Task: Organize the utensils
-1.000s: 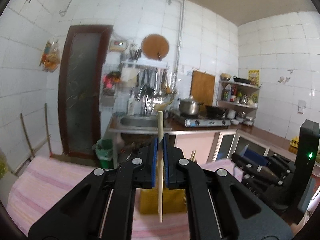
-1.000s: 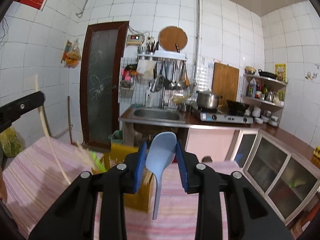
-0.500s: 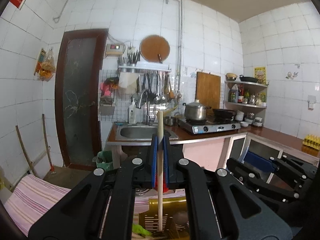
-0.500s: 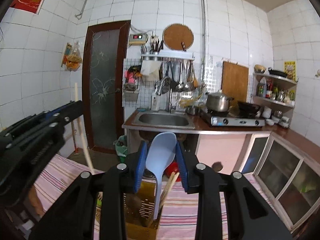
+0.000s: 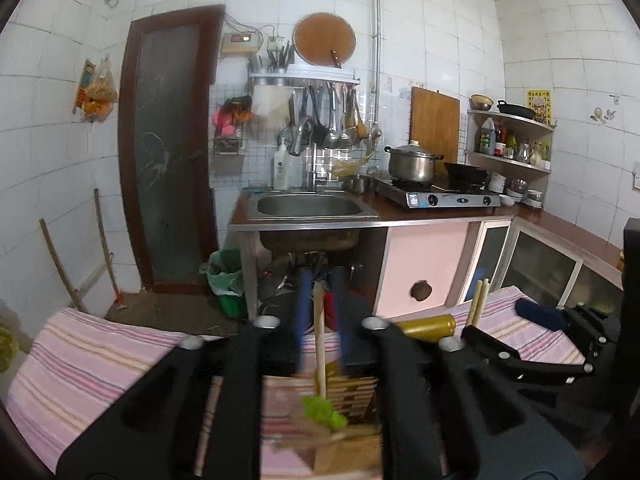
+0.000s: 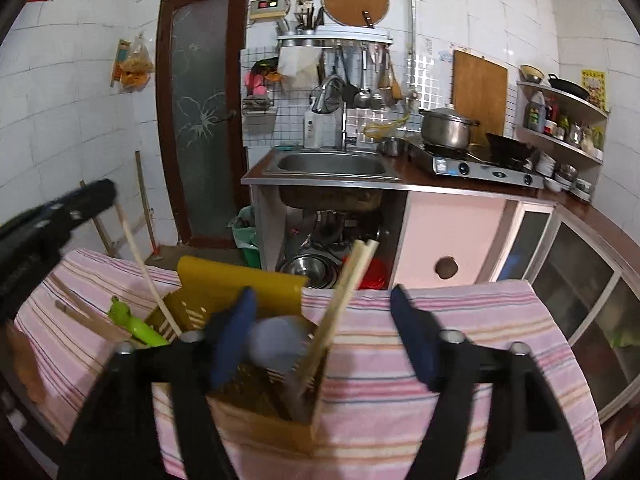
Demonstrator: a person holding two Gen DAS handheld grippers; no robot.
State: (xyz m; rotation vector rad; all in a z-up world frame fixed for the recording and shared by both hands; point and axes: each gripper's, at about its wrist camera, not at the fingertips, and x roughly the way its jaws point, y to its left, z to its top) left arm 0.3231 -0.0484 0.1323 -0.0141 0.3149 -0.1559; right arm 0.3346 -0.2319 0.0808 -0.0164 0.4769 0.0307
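Fingers (image 6: 416, 344) of right gripper (image 6: 324, 336) just spread wide; blue spoon (image 6: 276, 346) released into yellow holder (image 6: 240, 284) at bench centre. Left gripper (image 5: 320, 316) fingers also just parted; chopstick (image 5: 319, 344) between them, dropped into holder, toward 6 o'clock. Both utensils judged delivered.

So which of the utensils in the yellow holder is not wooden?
The grey-blue spoon, standing between the right gripper's open jaws; the chopstick pair and single chopstick are pale wood.
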